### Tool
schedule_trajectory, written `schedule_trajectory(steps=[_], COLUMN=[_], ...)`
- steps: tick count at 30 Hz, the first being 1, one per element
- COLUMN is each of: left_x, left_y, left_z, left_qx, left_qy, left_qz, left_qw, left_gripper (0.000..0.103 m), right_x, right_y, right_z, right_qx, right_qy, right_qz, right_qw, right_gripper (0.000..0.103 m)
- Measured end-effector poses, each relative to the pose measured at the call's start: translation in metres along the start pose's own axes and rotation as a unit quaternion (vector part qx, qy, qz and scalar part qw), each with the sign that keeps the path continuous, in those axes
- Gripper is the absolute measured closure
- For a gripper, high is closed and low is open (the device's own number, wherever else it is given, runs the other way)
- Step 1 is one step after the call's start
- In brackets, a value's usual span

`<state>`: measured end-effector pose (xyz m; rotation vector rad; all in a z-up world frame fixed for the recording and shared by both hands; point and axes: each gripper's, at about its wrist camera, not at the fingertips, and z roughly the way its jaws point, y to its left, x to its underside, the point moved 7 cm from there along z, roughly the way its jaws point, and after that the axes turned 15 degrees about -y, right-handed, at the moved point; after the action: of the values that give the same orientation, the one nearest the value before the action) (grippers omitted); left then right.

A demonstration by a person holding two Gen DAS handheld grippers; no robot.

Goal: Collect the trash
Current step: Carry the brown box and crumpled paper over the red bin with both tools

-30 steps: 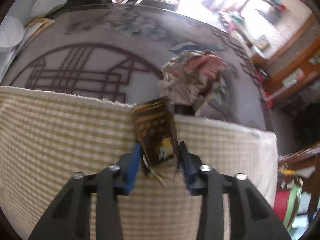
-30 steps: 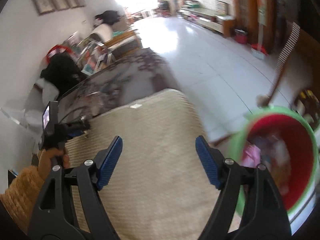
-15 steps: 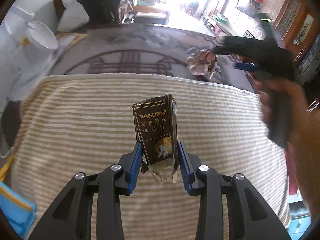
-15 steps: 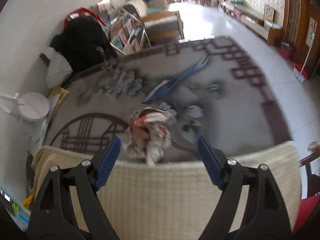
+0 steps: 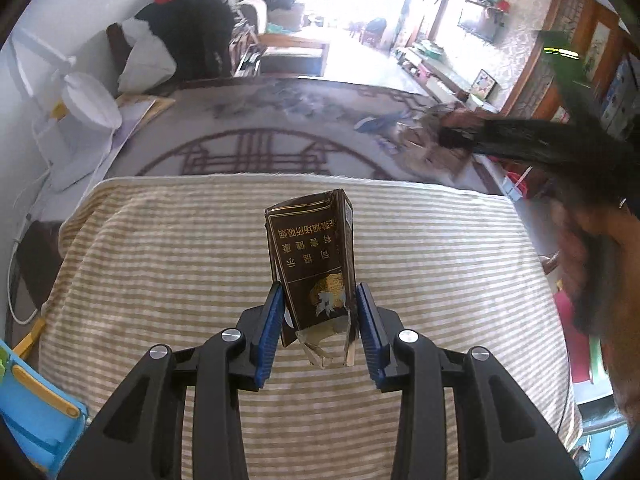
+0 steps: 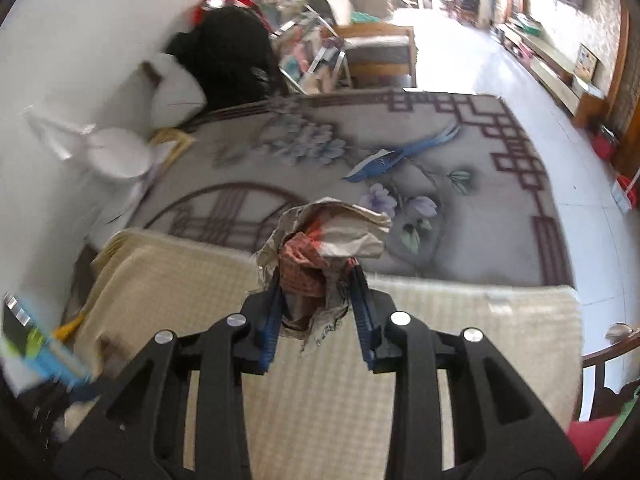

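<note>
carton (image 5: 310, 264) pinched low in my left gripper (image 5: 318, 322), above the striped cloth (image 5: 168, 264); light, crushable. paper wad (image 6: 320, 256) squeezed in my right gripper (image 6: 316, 312); soft, loose, best gripped mid-bulk.

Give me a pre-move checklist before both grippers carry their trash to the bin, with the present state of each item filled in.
1. Left gripper shut on the dark cigarette pack: ok, both blue pads press its sides.
2. Pack secure: cannot tell; only its torn lower end is clamped.
3. Right gripper shut on the crumpled paper wad: ok.
4. Wad lifted off the patterned rug: cannot tell from this view.
5. Bin in sight: not ok, only a red and green edge shows at the lower right of the right wrist view.
6. Grippers apart from each other: ok in the left wrist view.
</note>
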<state>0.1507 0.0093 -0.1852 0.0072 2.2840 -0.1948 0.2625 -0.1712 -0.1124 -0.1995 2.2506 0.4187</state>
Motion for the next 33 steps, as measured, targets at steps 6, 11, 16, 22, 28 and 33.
schedule_trajectory(steps=[6,11,16,22,28,33], left_x=[-0.002,-0.006,-0.005,-0.005,-0.006,-0.006], left_y=[-0.038,-0.072,-0.097,-0.128,-0.158,-0.183], left_z=[-0.009,-0.019,-0.028,-0.042,-0.054,-0.063], left_qx=[0.025,0.041,0.04,0.049,0.059,0.065], left_qy=[-0.007,-0.017,-0.02,-0.027,-0.038,-0.044], left_qz=[0.017,0.023,0.035,0.051,0.069,0.086], left_qw=[0.9995,0.9988,0.9984,0.9971,0.9952,0.9932], left_gripper=[0.069,0.069,0.068,0.068,0.068,0.068], right_x=[0.037,0.059,0.077,0.074,0.071,0.074], right_y=[-0.003,-0.012,-0.025,-0.048,-0.071,-0.092], right_z=[-0.095,-0.14,-0.164,-0.191,-0.215,-0.234], right_qx=[-0.002,0.022,0.046,0.062,0.077,0.088], right_qy=[-0.023,-0.055,-0.067,-0.093,-0.116,-0.125], right_qz=[0.025,0.059,0.081,0.094,0.109,0.119], right_qw=[0.999,0.996,0.993,0.989,0.984,0.981], right_gripper=[0.071,0.07,0.07,0.07,0.07,0.069])
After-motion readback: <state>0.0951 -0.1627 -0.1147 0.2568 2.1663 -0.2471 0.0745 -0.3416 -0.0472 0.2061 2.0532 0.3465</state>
